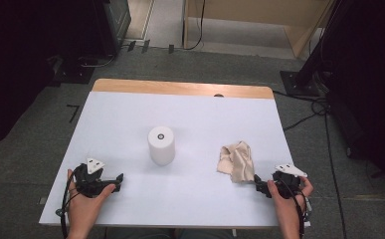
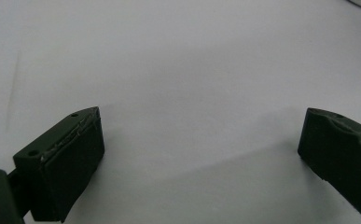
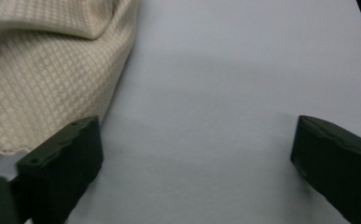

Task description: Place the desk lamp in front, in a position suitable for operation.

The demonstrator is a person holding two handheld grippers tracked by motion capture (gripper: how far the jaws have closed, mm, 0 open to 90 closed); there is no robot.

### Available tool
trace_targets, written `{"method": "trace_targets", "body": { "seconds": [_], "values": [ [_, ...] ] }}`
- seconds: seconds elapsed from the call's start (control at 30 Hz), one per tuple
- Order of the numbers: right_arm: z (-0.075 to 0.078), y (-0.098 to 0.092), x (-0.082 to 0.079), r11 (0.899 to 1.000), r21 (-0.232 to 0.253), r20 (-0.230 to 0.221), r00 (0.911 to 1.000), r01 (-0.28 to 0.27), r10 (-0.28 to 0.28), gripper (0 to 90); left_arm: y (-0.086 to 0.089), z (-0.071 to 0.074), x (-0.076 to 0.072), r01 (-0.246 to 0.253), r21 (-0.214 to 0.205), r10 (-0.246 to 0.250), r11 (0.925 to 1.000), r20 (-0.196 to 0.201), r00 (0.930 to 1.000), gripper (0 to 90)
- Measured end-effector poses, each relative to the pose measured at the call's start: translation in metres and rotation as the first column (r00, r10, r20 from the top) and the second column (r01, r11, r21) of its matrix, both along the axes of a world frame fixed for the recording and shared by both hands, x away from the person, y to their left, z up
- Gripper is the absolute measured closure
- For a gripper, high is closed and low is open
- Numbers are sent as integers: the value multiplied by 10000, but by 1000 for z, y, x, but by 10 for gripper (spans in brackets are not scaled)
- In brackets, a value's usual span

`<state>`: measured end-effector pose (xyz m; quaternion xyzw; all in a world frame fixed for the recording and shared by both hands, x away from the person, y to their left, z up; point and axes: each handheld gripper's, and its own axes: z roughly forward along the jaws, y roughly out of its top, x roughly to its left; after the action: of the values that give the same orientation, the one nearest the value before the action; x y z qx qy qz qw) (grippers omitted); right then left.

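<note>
Left hand (image 1: 83, 201) laid at the near left corner of the white table (image 1: 130, 119), forearm entering from the bottom edge; left gripper (image 1: 118, 181) held low and level, jaws set wide apart with bare table between them; right hand (image 1: 284, 196) placed at the near right, right gripper (image 1: 257, 185) aimed leftward, jaws spread wide, nothing clasped; beige cloth (image 1: 236, 160) crumpled just beside its tips; white cylinder (image 1: 161, 145) stood upright mid-table, well apart from both.
</note>
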<state>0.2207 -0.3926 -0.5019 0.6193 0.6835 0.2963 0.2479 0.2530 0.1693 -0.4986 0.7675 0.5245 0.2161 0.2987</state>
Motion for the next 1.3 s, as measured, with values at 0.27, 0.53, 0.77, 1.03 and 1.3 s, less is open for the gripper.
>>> {"method": "trace_targets", "body": {
  "seconds": [0.27, 0.53, 0.77, 1.03, 1.3],
  "values": [
    [39, 27, 0, 9925, 785, 1372, 9872, -933, 820, 44, 0, 0, 0, 27, 57, -27, 10000, 14, 10000, 3],
    [34, 64, 24, 9869, 846, 1051, 9862, -1374, 1283, 0, 0, 0, 0, 25, 76, -25, 10000, 38, 10000, 3],
    [24, 89, 44, 9881, 450, 755, 9868, -1470, 1434, 0, 0, 0, -1, 6, 60, -6, 10000, 33, 10000, 3],
    [2, 94, 49, 9922, -58, 58, 9922, -1246, 1246, 0, 0, 0, 0, 27, 44, -27, 10000, 13, 10000, 2],
    [-2, 93, 49, 9953, -164, 137, 9953, -955, 957, 46, -1, 0, -1, 54, 142, -56, 9999, 146, 9999, 6]
  ]
}}
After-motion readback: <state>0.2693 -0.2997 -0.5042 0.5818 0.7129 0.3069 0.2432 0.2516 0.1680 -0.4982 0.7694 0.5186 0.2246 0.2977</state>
